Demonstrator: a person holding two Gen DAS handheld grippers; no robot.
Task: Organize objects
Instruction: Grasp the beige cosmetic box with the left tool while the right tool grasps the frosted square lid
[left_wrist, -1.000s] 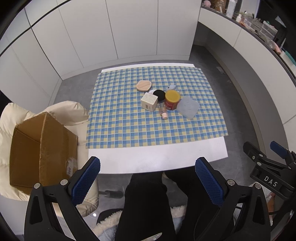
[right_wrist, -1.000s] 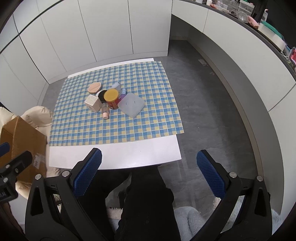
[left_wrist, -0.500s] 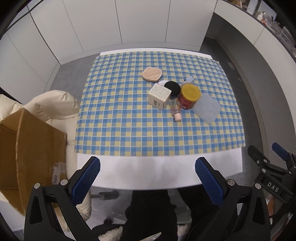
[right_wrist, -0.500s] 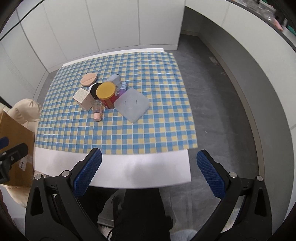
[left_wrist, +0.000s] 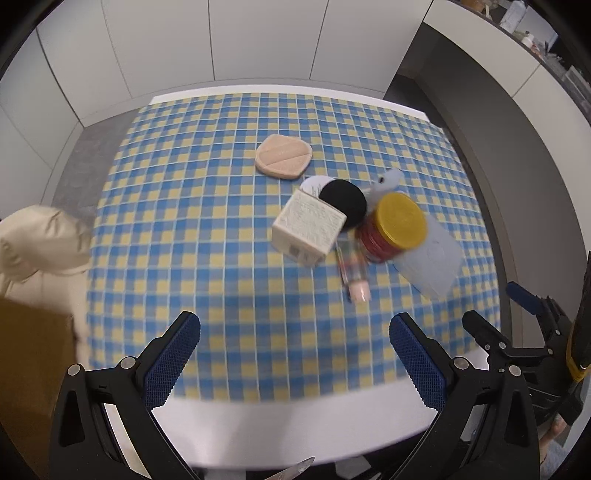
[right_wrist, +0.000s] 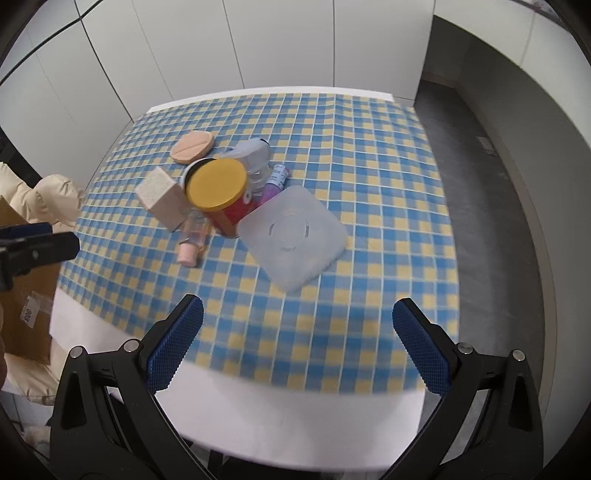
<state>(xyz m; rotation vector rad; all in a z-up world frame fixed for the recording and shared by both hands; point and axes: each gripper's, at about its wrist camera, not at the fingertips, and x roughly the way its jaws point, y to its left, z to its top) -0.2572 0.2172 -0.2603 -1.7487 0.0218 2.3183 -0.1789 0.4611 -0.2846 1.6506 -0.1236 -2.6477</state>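
A cluster of small items lies on the blue-and-yellow checked cloth (left_wrist: 192, 236) (right_wrist: 369, 177). It holds a beige box (left_wrist: 308, 229) (right_wrist: 160, 197), a red jar with a yellow lid (left_wrist: 397, 227) (right_wrist: 218, 184), a black-lidded jar (left_wrist: 342, 201), a small clear bottle with a pink cap (left_wrist: 352, 271) (right_wrist: 192, 236), a translucent square lid (left_wrist: 430, 266) (right_wrist: 293, 236), a pale blue-grey bottle (right_wrist: 251, 153) and a purple tube (right_wrist: 275, 181). A peach powder puff (left_wrist: 283, 156) (right_wrist: 192, 147) lies apart behind them. My left gripper (left_wrist: 291, 360) and right gripper (right_wrist: 297, 343) hang open and empty over the table's near edge.
A cardboard box (left_wrist: 33, 369) (right_wrist: 22, 295) rests on a cream cushioned seat (left_wrist: 40, 240) (right_wrist: 55, 195) left of the white table (left_wrist: 277, 424). White cabinet walls stand behind it, and grey floor (right_wrist: 491, 229) runs along the right. The right gripper's frame (left_wrist: 517, 343) shows at the left wrist view's edge.
Both grippers have moved forward and lower toward the table, so the cluster looks larger and nearer. The fingers stay open. Nothing on the cloth has moved.
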